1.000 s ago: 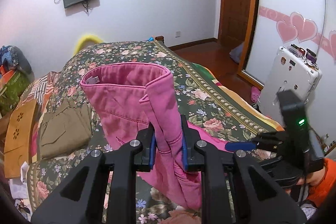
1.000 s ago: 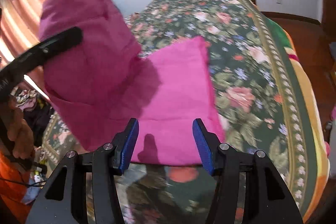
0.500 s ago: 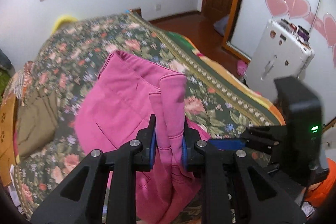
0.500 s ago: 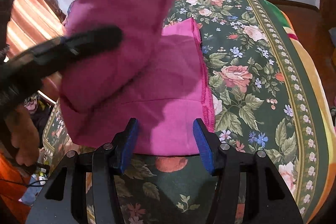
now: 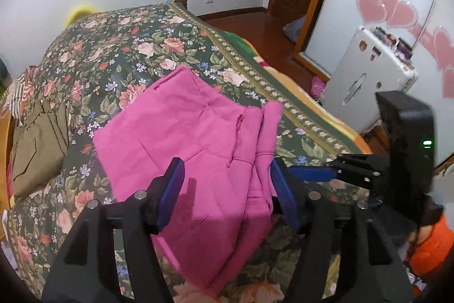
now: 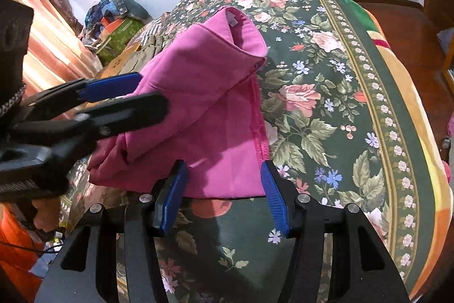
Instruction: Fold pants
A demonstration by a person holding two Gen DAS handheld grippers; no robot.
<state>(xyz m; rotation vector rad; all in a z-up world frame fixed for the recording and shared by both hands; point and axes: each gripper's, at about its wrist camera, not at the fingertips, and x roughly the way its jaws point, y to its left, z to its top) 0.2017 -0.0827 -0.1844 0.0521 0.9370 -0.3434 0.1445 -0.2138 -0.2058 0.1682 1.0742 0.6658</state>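
Now both the left gripper and the right gripper stand with jaws spread, grasping nothing, above the folded pink pants lying on the floral bedspread.

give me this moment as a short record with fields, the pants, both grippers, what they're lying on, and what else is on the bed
pants: pink pants, folded over, waistband end raised
surface: floral bedspread
left gripper: left gripper open, jaws apart over the pants, nothing between them
right gripper: right gripper open, at the pants' near edge, gripping nothing
other item: olive-brown garment on the bed, apart from the pants
fold state: top layer rumpled, edges not lined up
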